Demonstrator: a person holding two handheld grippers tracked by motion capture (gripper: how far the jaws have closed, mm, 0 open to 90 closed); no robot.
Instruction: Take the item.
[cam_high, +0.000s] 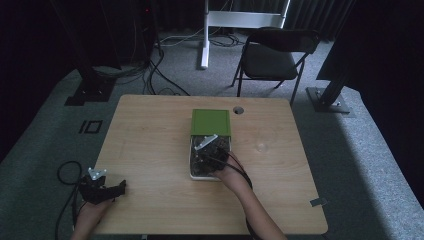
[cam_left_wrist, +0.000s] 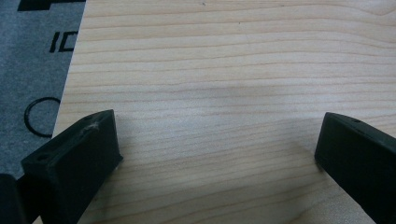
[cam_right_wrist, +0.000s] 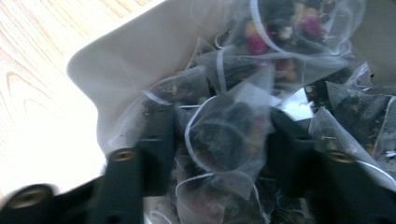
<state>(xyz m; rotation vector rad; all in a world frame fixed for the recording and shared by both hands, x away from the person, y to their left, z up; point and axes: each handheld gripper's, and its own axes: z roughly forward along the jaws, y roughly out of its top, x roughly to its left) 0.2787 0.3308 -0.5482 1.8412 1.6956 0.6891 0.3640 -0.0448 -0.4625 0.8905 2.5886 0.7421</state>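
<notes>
While the left gripper (cam_high: 107, 189) is idling with jaws apart at the counter (cam_high: 150, 150) edge, well left of the white box (cam_high: 191, 167), the right gripper (cam_right_wrist: 219, 140) is straddling, jaws not yet pinching, a mesh tea bag (cam_right_wrist: 229, 133) inside that box, which looks feather-light, soft and tearable, best pinched at its upper corner.

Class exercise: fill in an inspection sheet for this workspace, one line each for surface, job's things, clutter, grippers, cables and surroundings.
Surface: light wooden table, round grommet hole near its far edge.
Job's things: white box of mesh tea bags, green lid at its far end.
Clutter: nothing seen.
Grippers: left hand-held gripper open over bare wood; right hand-held gripper in the box, jaws either side of a tea bag, closure unclear.
Cables: a loop beside the left hand-held gripper; more on the floor.
Surroundings: grey carpet, black folding chair, white frame.
</notes>
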